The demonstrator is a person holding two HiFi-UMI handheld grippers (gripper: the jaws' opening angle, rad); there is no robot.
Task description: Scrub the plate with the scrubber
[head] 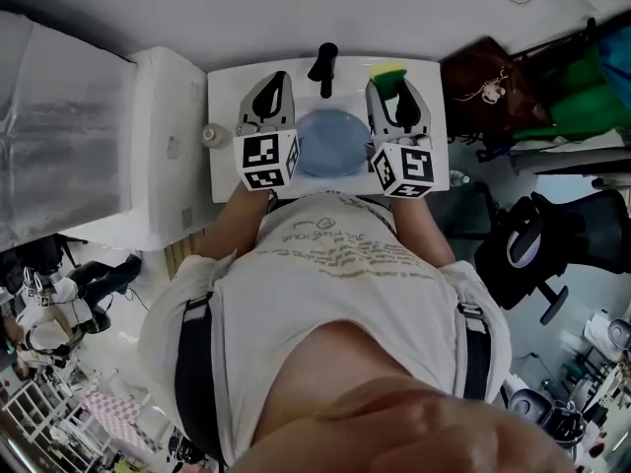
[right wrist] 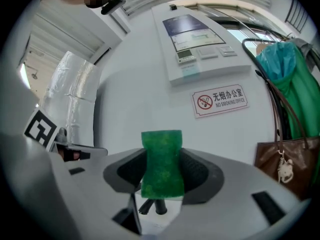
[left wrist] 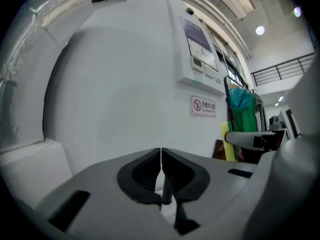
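Left gripper was closed on nothing, level over the sink's left side. Between the grippers, the blue plate lay in the basin. Right gripper pinched the green scrubber. Best, I judged: steady the plate with the left, then press the scrubber flat and rub in circles.

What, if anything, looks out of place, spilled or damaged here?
Nothing stands out. The blue plate lies in the sink and looks whole. The right gripper is clamped on the green scrubber; the left gripper is shut and empty. No spill shows.
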